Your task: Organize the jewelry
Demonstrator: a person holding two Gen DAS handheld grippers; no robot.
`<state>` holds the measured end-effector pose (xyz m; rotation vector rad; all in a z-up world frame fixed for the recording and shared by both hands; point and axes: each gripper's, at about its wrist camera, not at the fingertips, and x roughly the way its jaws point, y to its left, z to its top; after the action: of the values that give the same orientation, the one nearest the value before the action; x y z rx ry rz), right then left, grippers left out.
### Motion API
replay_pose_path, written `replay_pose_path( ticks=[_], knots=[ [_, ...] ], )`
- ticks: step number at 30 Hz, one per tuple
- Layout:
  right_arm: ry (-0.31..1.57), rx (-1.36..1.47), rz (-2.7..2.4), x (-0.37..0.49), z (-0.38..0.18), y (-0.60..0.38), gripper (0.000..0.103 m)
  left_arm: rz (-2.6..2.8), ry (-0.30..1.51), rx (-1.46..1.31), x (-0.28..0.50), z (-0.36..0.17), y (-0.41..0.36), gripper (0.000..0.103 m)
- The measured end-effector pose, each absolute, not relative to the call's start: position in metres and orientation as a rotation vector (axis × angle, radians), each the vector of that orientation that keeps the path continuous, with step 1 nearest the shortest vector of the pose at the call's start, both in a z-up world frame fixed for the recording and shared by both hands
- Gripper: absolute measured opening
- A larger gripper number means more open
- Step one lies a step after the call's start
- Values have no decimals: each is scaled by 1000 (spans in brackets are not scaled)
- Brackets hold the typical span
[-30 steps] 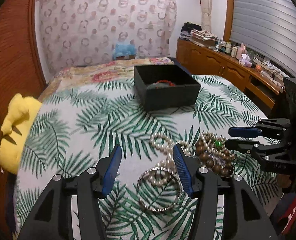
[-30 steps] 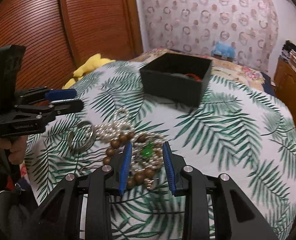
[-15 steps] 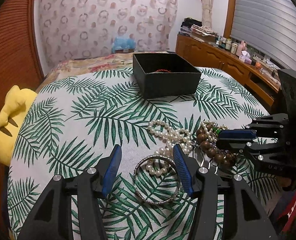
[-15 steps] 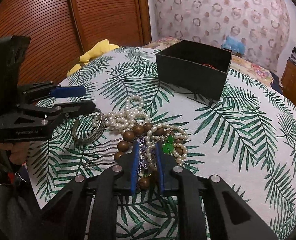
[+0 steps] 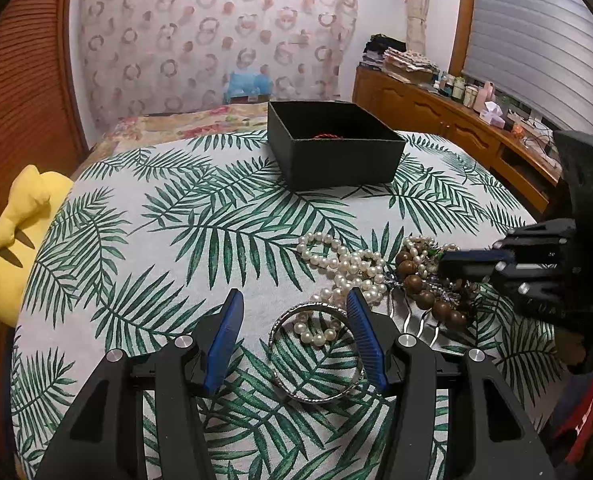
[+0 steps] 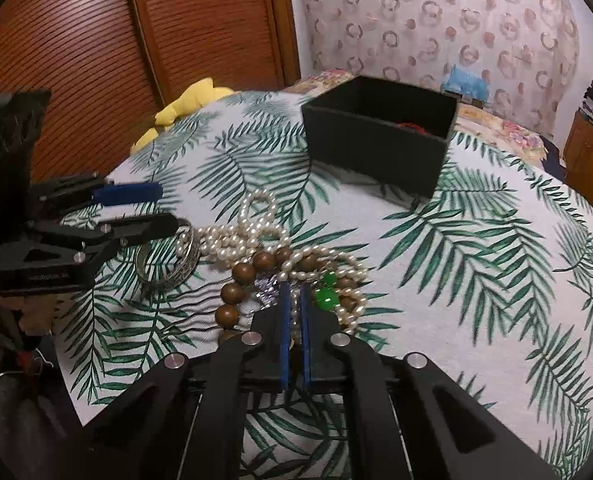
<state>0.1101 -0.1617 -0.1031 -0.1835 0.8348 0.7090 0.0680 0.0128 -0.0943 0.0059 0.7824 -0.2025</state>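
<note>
Right hand-held gripper [image 6: 293, 300] nearest the heap: jaws drawn nearly together on a strand of small pearls within the tangled pile [image 6: 296, 276], so it reads as gripping that strand; how firmly, and which necklace it belongs to, cannot be told. The pile lies directly ahead of and under its tips: wooden beads [image 6: 242, 274] to its left, green stone [image 6: 326, 298] just to its right, pearl necklace [image 6: 256, 232] trailing forward-left. Left hand-held gripper [image 5: 294, 320] open wide, straddling the silver bangle [image 5: 316, 354], which lies flat on the surface [image 5: 176, 240] between its fingers, a few pearls resting inside the ring. A hair comb's [image 5: 416, 324] prongs show beside the bangle, its top buried under beads. Further off, straight ahead of both, the black box [image 5: 336, 152] stands open-topped, well apart from the pile; something red lies inside, mostly hidden by the near wall. Judgement: the right one is nearer the tangle, and lifting its strand may drag linked pieces along. Yellow plush toy [image 5: 16, 240] at the far left edge.
</note>
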Motion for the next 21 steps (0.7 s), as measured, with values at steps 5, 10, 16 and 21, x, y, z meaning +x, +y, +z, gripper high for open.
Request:
replay_pose_path(
  ticks=[5,10,16,21],
  knots=[
    [785,-160,689,110,-85,-175,6,-206,798,-6,69,-98,17,51],
    [745,-157,661,112,-72,-183,6,-208,801,-9,71,-99,17,51],
    [674,-123,651,114,-42,-198,6,-213,808,-7,75,-101,15,51],
    [637,-122,639,116,-23,-205,6,-216,807,-17,76,-101,15,51]
  ],
)
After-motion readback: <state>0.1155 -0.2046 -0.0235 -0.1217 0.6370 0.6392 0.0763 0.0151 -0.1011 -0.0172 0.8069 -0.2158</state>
